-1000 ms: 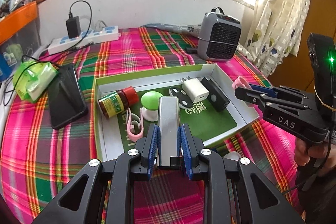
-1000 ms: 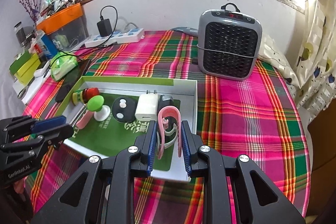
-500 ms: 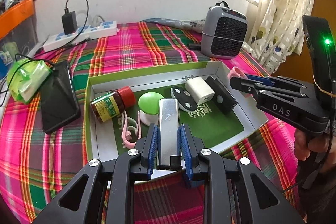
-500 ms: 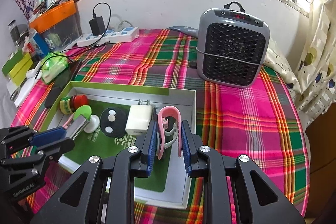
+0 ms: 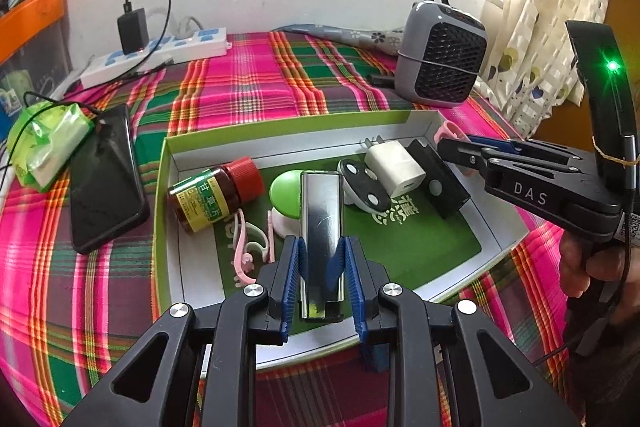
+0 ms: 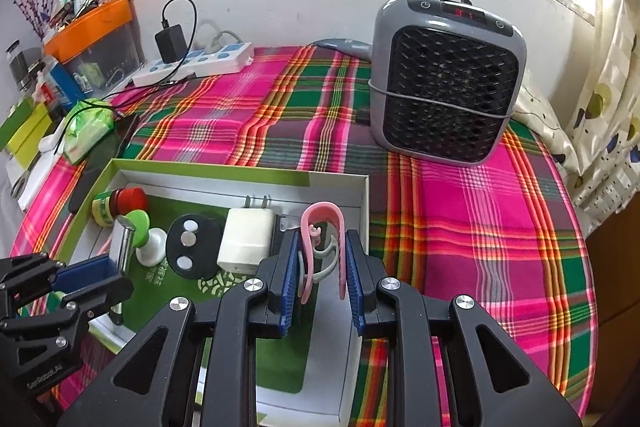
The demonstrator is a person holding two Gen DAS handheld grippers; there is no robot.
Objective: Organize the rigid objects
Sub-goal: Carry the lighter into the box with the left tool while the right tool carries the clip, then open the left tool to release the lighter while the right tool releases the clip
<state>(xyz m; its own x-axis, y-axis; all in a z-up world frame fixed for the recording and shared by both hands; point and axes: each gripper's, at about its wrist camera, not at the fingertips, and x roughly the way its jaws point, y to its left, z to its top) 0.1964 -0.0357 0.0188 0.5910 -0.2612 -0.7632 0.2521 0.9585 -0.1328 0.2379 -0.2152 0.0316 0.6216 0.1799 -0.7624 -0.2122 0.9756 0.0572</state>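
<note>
Two handheld grippers work over a green-rimmed box (image 5: pixel 168 163) on a plaid-covered table. The left gripper (image 5: pixel 322 263) is clamped on a silver metal bar (image 5: pixel 320 211) held above the box's middle, just in front of a green-capped white piece (image 5: pixel 285 193); the right gripper (image 6: pixel 322 267) squeezes a pink U-shaped clip (image 6: pixel 320 223) over the box's right end, near a white plug adapter (image 6: pixel 246 239). The bar looks stiff, smooth and fairly heavy, likely to slip unless pinched squarely on its long flat sides; the clip appears light and springy, best held across both arms near the bend.
</note>
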